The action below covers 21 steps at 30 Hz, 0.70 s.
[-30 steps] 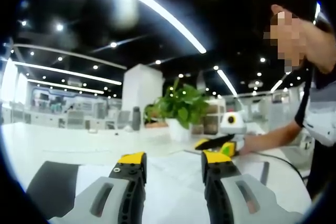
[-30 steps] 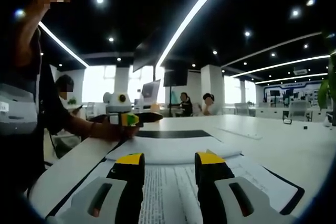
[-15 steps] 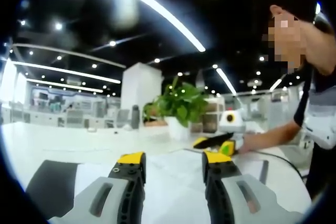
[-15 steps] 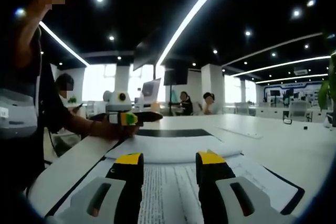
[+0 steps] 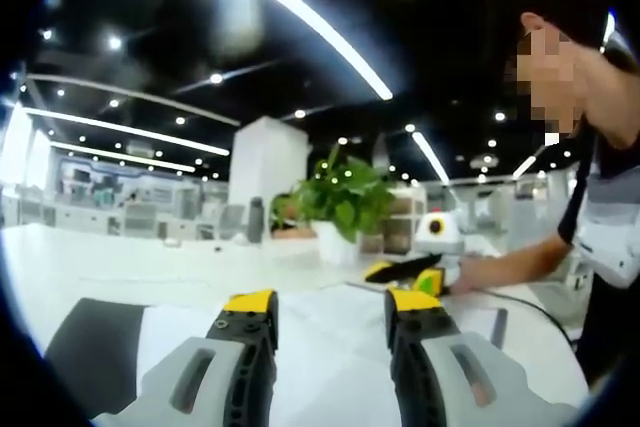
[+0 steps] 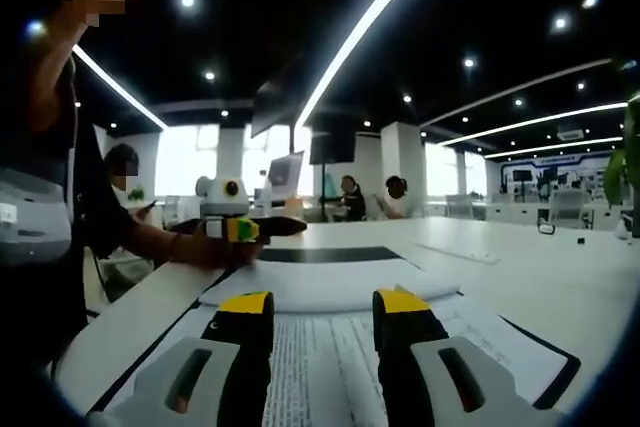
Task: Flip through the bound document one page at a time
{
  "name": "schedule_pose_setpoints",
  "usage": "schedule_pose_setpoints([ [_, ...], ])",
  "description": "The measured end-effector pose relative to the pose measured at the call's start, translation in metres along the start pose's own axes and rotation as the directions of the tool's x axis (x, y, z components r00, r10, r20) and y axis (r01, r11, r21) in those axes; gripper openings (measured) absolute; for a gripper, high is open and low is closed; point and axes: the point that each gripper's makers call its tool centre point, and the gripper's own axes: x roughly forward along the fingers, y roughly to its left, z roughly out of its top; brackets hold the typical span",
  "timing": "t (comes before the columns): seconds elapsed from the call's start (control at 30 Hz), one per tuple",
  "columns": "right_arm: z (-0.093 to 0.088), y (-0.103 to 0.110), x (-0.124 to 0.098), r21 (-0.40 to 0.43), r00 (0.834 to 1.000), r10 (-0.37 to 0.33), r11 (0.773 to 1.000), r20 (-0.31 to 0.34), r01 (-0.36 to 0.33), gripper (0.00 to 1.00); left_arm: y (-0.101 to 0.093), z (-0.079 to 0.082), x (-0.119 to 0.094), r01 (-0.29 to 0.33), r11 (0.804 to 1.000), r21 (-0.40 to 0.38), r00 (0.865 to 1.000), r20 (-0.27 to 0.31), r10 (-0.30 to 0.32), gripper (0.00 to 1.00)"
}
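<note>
In the left gripper view, a dark mat (image 5: 95,347) lies at the left on the white counter (image 5: 120,272), with the pale pages of the bound document (image 5: 330,332) spread beside it. The left claw (image 5: 330,309) hovers low over those pages, its yellow-tipped jaws parted wide with nothing between them. Behind it stands a potted plant (image 5: 345,202). Further right, the right claw (image 5: 405,272) rests near the paper's far edge, held by a person's hand (image 5: 480,272).

In the right gripper view, the left claw (image 6: 245,229) shows at the left in the person's hand (image 6: 205,247), near the document's edge. In the middle, the right claw (image 6: 325,305) stands wide and empty above the open bound document (image 6: 320,347), whose printed page lies flat between the jaws, a curled page just beyond. The white counter (image 6: 540,277) stretches away to the right.
</note>
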Motion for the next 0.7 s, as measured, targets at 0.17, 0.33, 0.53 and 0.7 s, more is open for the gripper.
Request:
schedule_pose_setpoints([
  [0.17, -0.0008, 0.0014, 0.0, -0.004, 1.0, 0.004, 1.0, -0.004, -0.004, 0.42, -0.0006, -0.0013, 0.0008, 0.0, 1.0, -0.005, 1.0, -0.004, 0.0, 0.43],
  [0.33, -0.0003, 0.0004, 0.0001, 0.0, 1.0, 0.002, 1.0, -0.001, -0.002, 0.42, 0.0004, -0.0021, 0.0003, -0.001, 1.0, 0.0, 1.0, -0.009, 0.001, 0.43],
  [0.53, -0.0001, 0.0009, 0.0008, 0.002, 1.0, 0.004, 1.0, 0.001, -0.004, 0.42, -0.0007, -0.0023, -0.0002, 0.002, 1.0, 0.009, 1.0, -0.009, -0.002, 0.43],
  [0.7, 0.0004, 0.0005, 0.0013, 0.006, 1.0, 0.004, 1.0, 0.006, -0.004, 0.42, 0.0017, -0.0028, -0.0012, -0.002, 1.0, 0.01, 1.0, -0.011, 0.002, 0.43],
])
